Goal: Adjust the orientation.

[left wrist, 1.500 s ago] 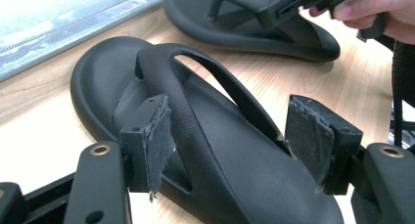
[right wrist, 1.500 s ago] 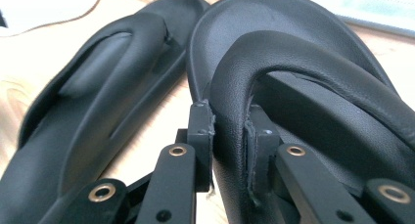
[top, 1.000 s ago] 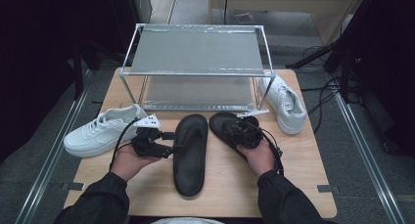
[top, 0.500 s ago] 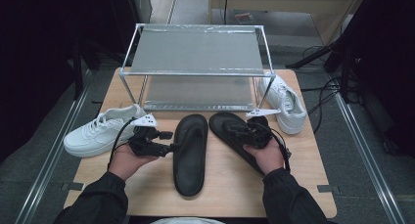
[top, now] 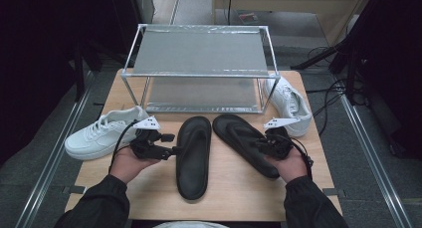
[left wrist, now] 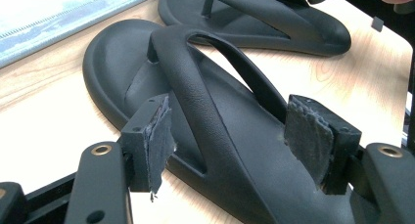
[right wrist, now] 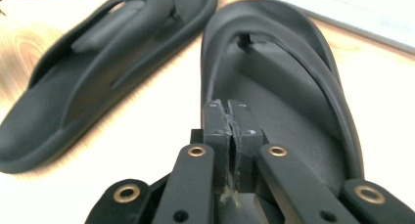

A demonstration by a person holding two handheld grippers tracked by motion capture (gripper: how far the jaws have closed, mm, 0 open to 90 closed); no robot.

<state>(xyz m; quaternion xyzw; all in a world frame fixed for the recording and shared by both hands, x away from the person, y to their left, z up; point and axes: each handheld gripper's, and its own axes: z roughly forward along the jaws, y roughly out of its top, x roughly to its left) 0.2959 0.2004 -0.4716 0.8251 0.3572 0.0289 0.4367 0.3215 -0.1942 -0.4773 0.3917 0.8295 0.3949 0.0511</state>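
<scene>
In the high view, two black sandals lie side by side on the wooden table (top: 239,198), in front of a metal shoe rack (top: 199,73). The left sandal (top: 193,156) has its long axis running from the person toward the rack, toe end at the rack. The right sandal (top: 245,144) lies slanted, its toe toward the rack and the left sandal, its heel toward the right hand. The left gripper (top: 171,144) sits just beside the left sandal's edge; the right gripper (top: 260,144) is at the right sandal's heel part. A white sneaker (top: 102,133) rests at the left, another white sneaker (top: 288,101) beside the rack's right leg.

In the left gripper view, the jaws stand apart, straddling the left sandal's strap (left wrist: 195,87) without pressing it.

In the right gripper view, the jaws have just closed and meet pad to pad, nothing visible between them, above the right sandal's footbed (right wrist: 288,111).
</scene>
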